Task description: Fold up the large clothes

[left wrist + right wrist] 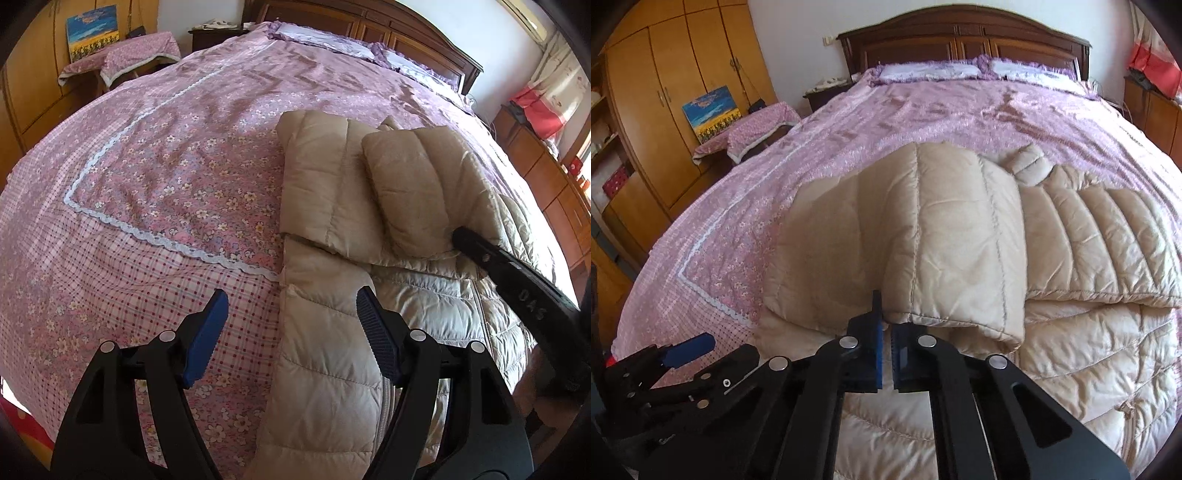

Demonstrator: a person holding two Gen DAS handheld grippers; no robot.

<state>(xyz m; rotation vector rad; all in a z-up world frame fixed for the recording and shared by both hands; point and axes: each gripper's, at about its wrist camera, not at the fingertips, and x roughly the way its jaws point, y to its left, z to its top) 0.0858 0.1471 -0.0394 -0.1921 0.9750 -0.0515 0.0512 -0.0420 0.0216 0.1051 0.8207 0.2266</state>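
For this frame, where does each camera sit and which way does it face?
Left wrist: on the open left gripper, angled down over the jacket edge and bedspread; the right gripper shows.
Right wrist: on the right gripper, shut on the jacket's folded sleeve, facing the headboard; the left gripper shows.
Shared: jacket, bedspread, headboard, painting.

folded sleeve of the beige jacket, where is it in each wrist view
Left wrist view: the folded sleeve lies right of centre, across the jacket, the right gripper at its near end.
Right wrist view: it fills the centre, its cuff edge pinched in the shut right gripper.
Shared landmark: the dark wooden headboard.
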